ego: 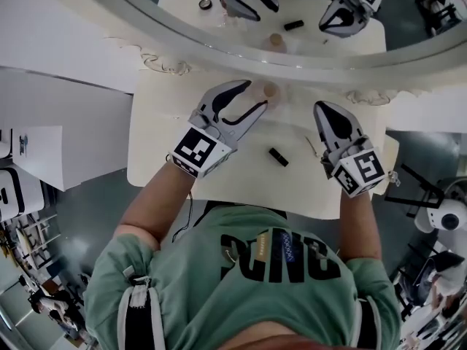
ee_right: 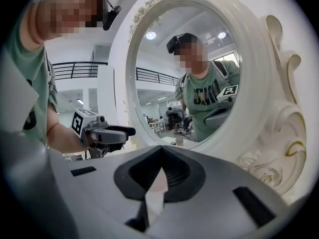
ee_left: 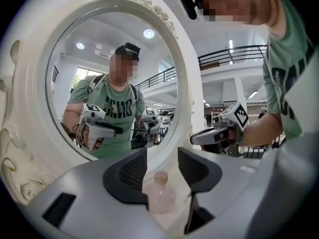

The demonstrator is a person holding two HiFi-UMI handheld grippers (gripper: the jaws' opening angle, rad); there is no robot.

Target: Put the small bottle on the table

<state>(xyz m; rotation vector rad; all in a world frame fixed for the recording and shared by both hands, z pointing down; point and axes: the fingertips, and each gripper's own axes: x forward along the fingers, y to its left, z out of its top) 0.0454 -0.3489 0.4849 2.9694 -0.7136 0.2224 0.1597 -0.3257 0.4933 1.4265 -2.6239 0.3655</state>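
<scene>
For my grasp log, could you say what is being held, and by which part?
Nothing is held. The small bottle stands between the left hand-held gripper's open jaws; the right hand-held gripper is shut, empty.

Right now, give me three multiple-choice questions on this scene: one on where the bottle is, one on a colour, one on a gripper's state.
1. Where is the bottle? A on the floor; B on the table, between the left gripper's jaws; C on a shelf.
2. What colour is the small tube lying on the table? A red; B white; C black.
3. How are the right gripper's jaws? A together, empty; B wide apart; C on the bottle.
Key: B, it stands between the open jaws; C, dark against the pale top; A, the tips meet.
</scene>
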